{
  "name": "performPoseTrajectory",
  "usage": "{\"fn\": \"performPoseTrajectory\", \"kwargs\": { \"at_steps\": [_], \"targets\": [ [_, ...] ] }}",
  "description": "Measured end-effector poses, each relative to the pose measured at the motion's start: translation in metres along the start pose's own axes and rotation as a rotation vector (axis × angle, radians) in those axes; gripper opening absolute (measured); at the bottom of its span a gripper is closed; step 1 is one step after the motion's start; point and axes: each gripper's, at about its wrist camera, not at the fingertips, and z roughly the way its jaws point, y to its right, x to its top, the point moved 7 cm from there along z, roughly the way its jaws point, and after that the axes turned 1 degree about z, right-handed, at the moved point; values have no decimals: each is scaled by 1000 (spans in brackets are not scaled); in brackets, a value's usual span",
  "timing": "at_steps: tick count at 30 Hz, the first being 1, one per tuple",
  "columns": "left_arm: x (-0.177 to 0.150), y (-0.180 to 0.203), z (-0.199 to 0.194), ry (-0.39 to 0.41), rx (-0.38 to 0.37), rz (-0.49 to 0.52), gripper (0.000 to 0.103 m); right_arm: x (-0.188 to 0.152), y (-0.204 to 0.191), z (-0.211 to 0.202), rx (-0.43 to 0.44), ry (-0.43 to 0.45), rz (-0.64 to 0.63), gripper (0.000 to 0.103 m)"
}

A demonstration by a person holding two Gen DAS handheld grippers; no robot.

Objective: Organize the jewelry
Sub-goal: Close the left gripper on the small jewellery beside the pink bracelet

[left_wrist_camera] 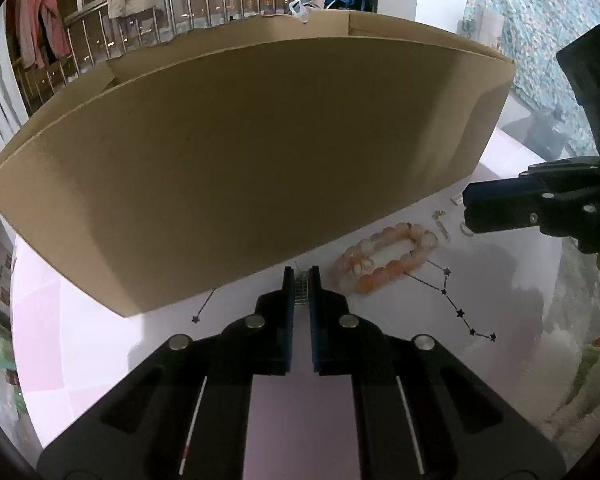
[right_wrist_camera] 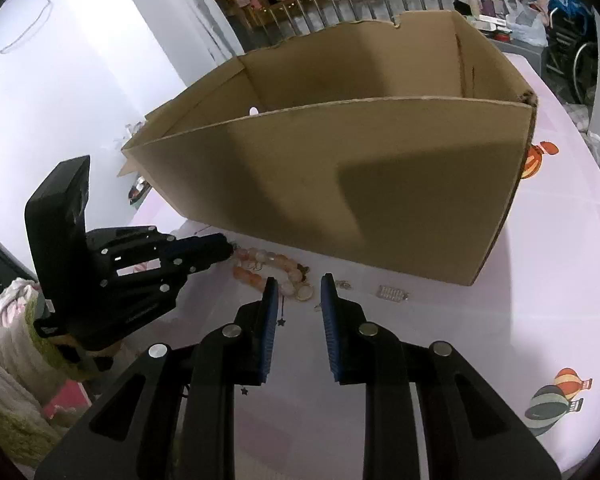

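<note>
My left gripper (left_wrist_camera: 301, 280) is pinching shut on a small sparkly silver piece (left_wrist_camera: 301, 292), pads pressing it w/ only a sliver btwn them, right at the foot of the cardboard box (left_wrist_camera: 240, 160) on the pale pink table (left_wrist_camera: 100, 340). My right gripper (right_wrist_camera: 299, 284) is sitting part open w/ nothing in it, hovering just over the peach bead bracelet (right_wrist_camera: 268, 264), which is lying beside the box wall. A thin black star chain (left_wrist_camera: 460, 312) is trailing nr the bracelet, and another small silver rectangle (right_wrist_camera: 392, 293) is lying to the right, apart from the beads.
</note>
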Motion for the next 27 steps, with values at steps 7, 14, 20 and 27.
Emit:
{"fn": "performPoseTrajectory", "kwargs": {
  "at_steps": [7,14,20,27],
  "targets": [
    [-9,-6,-6,10,-44,-98,1,-3,2,0,-3,-4,14,22],
    [-26,-11,-25,43,-53,-166,1,-2,1,-1,-7,0,7,22],
    [-34,-8,-45,75,-46,-209,1,1,-10,-4,0,8,-41,22],
    [-44,-16,-44,46,-6,-249,1,-2,-12,-4,-16,-12,-64,22]
  ]
}}
